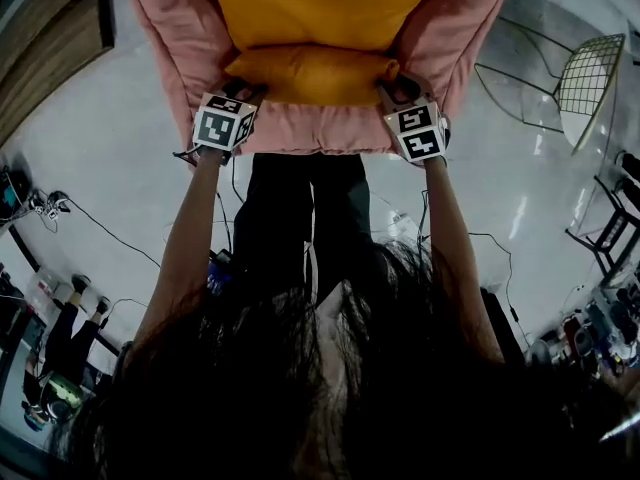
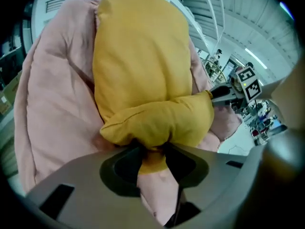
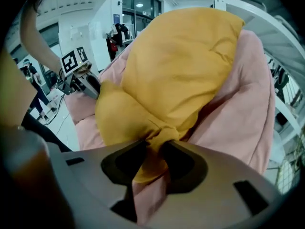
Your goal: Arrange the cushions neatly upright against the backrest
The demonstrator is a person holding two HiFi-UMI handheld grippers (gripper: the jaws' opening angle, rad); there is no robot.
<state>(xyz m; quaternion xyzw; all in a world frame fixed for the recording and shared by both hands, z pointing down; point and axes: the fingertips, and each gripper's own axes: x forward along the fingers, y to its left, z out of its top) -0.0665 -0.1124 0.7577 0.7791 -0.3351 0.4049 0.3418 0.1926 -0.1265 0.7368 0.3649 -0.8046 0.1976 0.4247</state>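
Filling the pink padded armchair [image 1: 170, 48] at frame top, a yellow fabric cushion [image 1: 320, 13] leans back. Fingers of the left gripper [image 2: 152, 157] and right gripper [image 3: 153, 152] clamp its lower corners.

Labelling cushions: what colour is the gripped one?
Mustard yellow cushion, best in the left gripper view.

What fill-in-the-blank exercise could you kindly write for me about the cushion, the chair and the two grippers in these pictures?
1. The cushion is ____ in colour.
2. The padded chair that it rests on is ____.
3. The left gripper and the right gripper each pinch one ____ of the cushion.

Missing words: yellow; pink; corner
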